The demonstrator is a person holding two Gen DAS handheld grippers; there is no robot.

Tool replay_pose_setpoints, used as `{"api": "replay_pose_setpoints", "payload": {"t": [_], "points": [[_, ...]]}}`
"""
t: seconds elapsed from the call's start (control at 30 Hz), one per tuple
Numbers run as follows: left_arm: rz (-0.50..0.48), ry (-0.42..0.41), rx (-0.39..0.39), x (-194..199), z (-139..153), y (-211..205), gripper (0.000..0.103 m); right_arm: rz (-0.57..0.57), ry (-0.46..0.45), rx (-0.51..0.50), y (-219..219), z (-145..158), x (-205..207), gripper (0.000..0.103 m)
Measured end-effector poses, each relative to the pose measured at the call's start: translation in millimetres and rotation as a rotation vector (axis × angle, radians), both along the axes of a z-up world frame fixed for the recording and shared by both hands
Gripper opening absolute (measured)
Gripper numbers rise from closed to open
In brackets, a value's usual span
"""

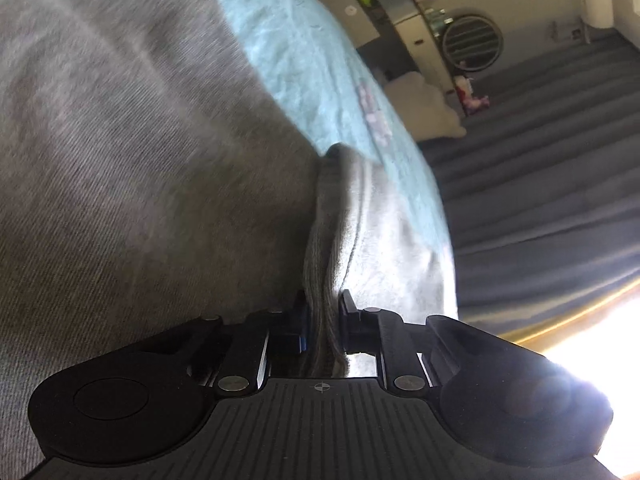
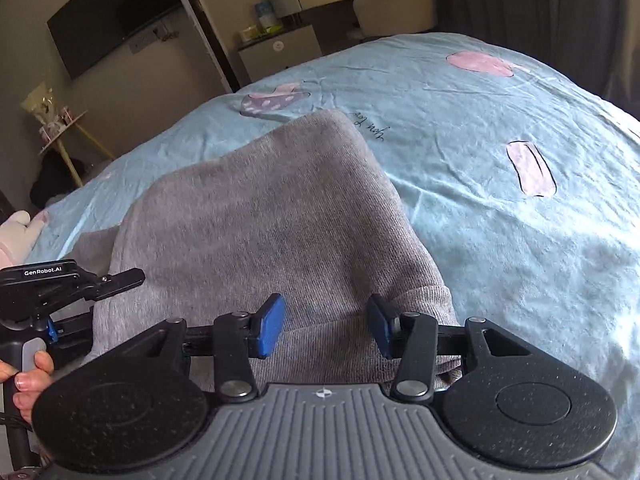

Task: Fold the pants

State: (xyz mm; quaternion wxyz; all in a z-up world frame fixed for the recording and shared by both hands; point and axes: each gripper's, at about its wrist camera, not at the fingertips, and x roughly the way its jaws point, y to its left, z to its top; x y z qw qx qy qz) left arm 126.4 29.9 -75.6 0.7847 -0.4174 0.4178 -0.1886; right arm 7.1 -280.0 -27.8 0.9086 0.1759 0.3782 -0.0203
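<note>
A home bedroom: beneath and ahead of the right gripper spreads a bed [image 2: 480, 208] under a pale blue cover printed with pink shapes. Beyond its far edge stand low cabinets [image 2: 280, 54] with bottles and boxes on top, a dark wall-mounted screen [image 2: 116, 16] up to the left, and grey curtains [image 1: 540, 184] off to the right.

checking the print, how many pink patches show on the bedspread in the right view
3: one far right near the top, one at right, one by the purple shape behind the pants. More may be hidden.
</note>
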Motion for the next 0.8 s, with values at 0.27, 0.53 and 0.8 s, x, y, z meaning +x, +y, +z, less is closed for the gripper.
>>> {"api": "replay_pose_setpoints", "payload": {"t": [0.27, 0.53, 0.8], "points": [[0.016, -0.041, 0.195, -9.7, 40.8, 20.6, 0.016, 0.059, -0.043, 0.0, 10.9, 10.9, -13.8, 0.054], [0.054, -0.02, 0.234, -8.5, 35.4, 23.8, 0.049, 0.052, -0.018, 0.019, 10.3, 3.2, -8.8, 0.055], [0.032, 0.017, 0.17, 14.6, 16.6, 21.0, 0.02, 0.066, -0.019, -0.009, 19.3, -2.9, -3.7, 0.062]]}}
